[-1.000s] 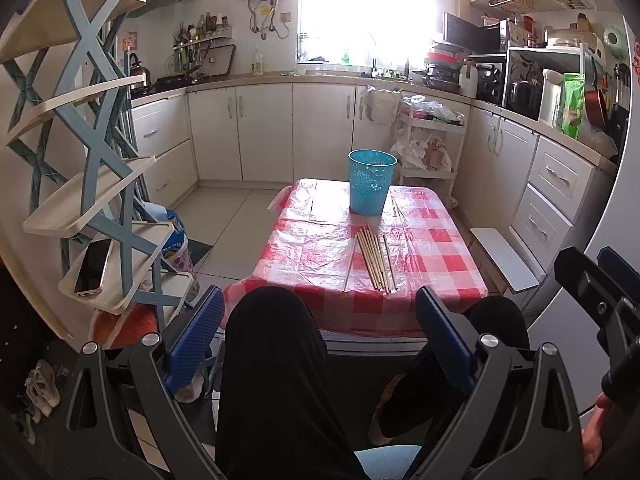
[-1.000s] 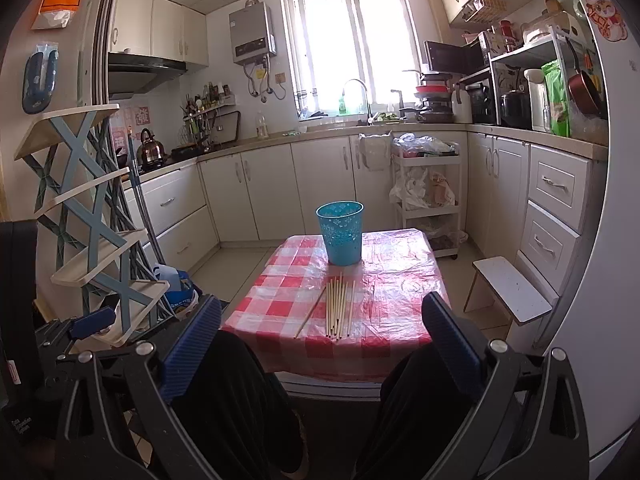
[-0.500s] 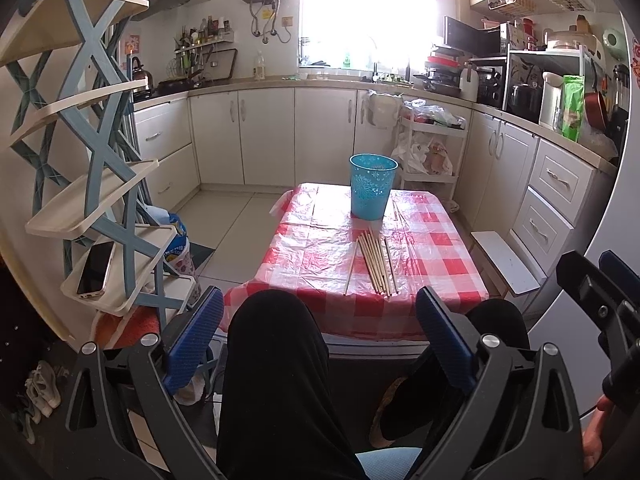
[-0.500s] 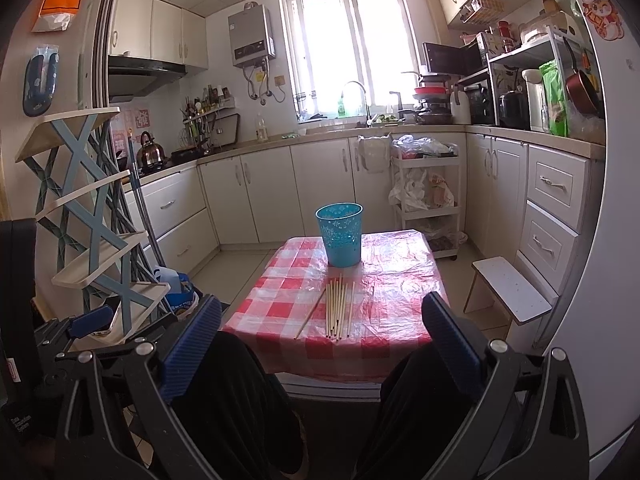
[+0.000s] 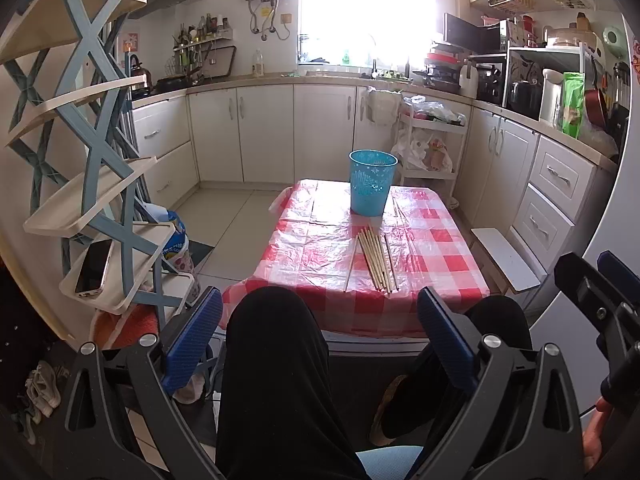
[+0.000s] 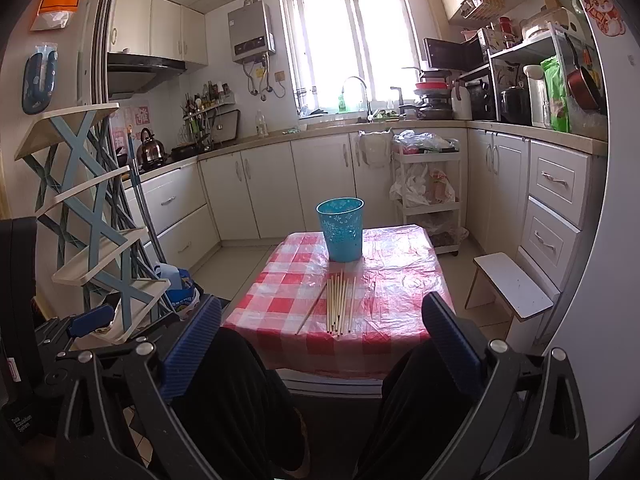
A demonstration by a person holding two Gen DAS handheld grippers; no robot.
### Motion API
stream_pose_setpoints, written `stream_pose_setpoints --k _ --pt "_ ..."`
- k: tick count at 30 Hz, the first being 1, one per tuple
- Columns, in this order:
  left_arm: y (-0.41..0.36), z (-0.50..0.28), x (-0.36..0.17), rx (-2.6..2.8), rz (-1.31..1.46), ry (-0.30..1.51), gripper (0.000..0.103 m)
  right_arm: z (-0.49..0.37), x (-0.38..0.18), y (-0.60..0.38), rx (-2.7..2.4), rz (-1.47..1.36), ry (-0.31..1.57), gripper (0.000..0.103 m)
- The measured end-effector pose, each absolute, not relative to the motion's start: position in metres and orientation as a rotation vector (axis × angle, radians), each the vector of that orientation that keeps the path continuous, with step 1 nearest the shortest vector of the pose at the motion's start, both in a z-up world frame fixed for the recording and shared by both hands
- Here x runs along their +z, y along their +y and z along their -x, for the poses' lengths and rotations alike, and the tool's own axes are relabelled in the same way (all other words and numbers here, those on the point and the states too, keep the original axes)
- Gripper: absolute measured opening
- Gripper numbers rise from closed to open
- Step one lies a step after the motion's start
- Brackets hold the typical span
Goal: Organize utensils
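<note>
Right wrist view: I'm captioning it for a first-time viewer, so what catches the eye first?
The red-checked tablecloth stands out at the centre, with a blue basket upright at its far end. A row of wooden chopsticks lies in front of the basket, nearer the camera. The open right gripper frames them from below.

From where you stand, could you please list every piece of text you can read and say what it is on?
"Data Acquisition System" (partly legible): white print on the black gripper body at lower left in the right wrist view.
Pink wall posters: large characters, too blurred to read.
Blue bag by the rack: print too small.
Red sticker on the fridge: no legible text.
</note>
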State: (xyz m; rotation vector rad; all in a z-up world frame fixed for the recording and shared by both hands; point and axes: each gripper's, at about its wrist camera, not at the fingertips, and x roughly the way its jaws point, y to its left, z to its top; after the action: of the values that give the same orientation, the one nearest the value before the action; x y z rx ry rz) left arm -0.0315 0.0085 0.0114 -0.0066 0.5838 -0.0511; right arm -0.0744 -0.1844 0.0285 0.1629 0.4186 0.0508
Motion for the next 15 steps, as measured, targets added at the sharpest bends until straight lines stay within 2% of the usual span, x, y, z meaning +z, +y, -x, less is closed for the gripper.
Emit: stream_pose_setpoints --k 9,15 --pt "0.007 -0.004 -0.005 -0.054 0.004 0.62 0.094 0.046 0.012 -0.193 0.057 -0.172 0.468 0.096" --pt "0.002 -0.074 -0.034 -0.067 -0.028 0.679 0.094 -0.025 -0.021 -0.22 0.059 -0.226 0.54 0.096"
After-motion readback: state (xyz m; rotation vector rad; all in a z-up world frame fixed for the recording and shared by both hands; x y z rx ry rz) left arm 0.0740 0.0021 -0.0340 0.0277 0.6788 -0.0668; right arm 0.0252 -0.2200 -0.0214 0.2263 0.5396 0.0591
